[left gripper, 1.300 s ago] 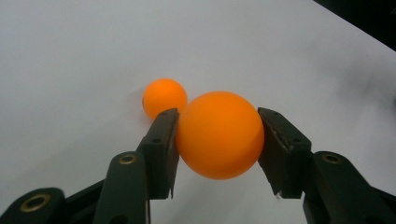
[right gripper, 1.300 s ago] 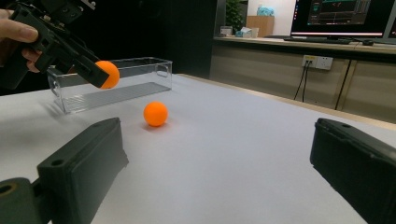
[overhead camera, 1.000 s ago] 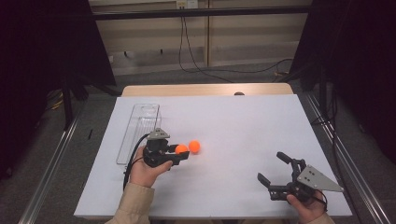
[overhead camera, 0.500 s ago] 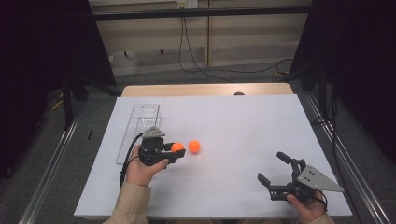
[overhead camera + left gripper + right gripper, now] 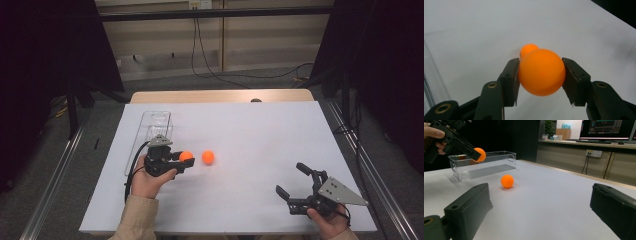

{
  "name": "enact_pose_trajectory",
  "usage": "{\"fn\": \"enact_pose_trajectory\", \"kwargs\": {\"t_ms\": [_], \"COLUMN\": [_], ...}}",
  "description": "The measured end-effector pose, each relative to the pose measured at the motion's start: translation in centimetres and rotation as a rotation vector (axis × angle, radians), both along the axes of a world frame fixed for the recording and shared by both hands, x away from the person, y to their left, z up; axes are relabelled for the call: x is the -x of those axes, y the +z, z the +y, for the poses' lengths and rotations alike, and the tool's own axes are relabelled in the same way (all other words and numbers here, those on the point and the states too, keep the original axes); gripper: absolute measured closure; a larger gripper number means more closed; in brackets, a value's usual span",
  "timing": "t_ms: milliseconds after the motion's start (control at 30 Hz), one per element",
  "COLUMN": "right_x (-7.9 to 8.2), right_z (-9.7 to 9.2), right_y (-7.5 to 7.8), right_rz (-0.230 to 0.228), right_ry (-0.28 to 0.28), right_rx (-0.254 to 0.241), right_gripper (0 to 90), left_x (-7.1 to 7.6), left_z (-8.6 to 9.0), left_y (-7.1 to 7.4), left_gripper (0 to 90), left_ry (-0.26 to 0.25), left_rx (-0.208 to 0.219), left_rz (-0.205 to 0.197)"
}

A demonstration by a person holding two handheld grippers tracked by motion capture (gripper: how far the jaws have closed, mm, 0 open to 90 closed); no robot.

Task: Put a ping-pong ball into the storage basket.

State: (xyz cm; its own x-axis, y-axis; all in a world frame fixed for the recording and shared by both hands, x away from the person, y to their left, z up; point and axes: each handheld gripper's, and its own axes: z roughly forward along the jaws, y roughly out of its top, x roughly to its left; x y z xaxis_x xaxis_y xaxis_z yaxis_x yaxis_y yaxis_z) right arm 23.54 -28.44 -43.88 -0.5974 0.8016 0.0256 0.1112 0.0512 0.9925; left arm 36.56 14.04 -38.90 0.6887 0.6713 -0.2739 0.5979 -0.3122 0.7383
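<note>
High view: left gripper (image 5: 184, 159) sits over the left-centre of the white table (image 5: 260, 130), jaws clamped on an orange ball (image 5: 186, 156). Left gripper view confirms it: both pads press the held ball (image 5: 541, 72) at its sides, about at its widest, with the ball filling the whole gap. Ball looks lifted clear of the table surface; the right gripper view shows it (image 5: 479, 154) hanging in the air in front of the clear box (image 5: 484, 164).

Second orange ball (image 5: 208, 157) lies on the table just to the right of the held one, apart from it, not touched by anything. In the left gripper view it (image 5: 528, 49) peeks out behind the held ball.

Balls are round, so no long axis or pointing direction to note.

Clear box (image 5: 152, 131) stands on the table's left side, its long axis running away from the person, just beyond the left hand (image 5: 150, 179).

Right gripper (image 5: 291, 181) is near the table's front right corner, jaws spread wide, nothing between them, pointing toward the balls.
</note>
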Motion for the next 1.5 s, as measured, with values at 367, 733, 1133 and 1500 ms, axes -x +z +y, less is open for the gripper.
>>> {"fn": "enact_pose_trajectory", "kwargs": {"t_ms": [367,733,1133,1500], "right_x": [0.0,0.0,0.0,0.0], "right_z": [0.0,0.0,0.0,0.0], "right_y": [0.0,0.0,0.0,0.0], "right_rz": [0.0,0.0,0.001,-0.001], "right_ry": [0.003,0.004,0.003,0.003], "right_rx": [0.002,0.004,0.004,0.002], "right_gripper": [2.6,2.6,2.6,2.6], "left_x": [-0.1,-0.2,-0.3,-0.3], "left_z": [0.6,1.3,1.8,2.3], "left_y": [0.2,0.5,0.7,0.8], "left_gripper": [50.8,50.8,50.8,50.9], "left_ry": [0.018,0.037,0.052,0.061], "left_rx": [0.003,0.008,0.01,0.01], "left_rz": [-0.008,-0.015,-0.019,-0.02]}}
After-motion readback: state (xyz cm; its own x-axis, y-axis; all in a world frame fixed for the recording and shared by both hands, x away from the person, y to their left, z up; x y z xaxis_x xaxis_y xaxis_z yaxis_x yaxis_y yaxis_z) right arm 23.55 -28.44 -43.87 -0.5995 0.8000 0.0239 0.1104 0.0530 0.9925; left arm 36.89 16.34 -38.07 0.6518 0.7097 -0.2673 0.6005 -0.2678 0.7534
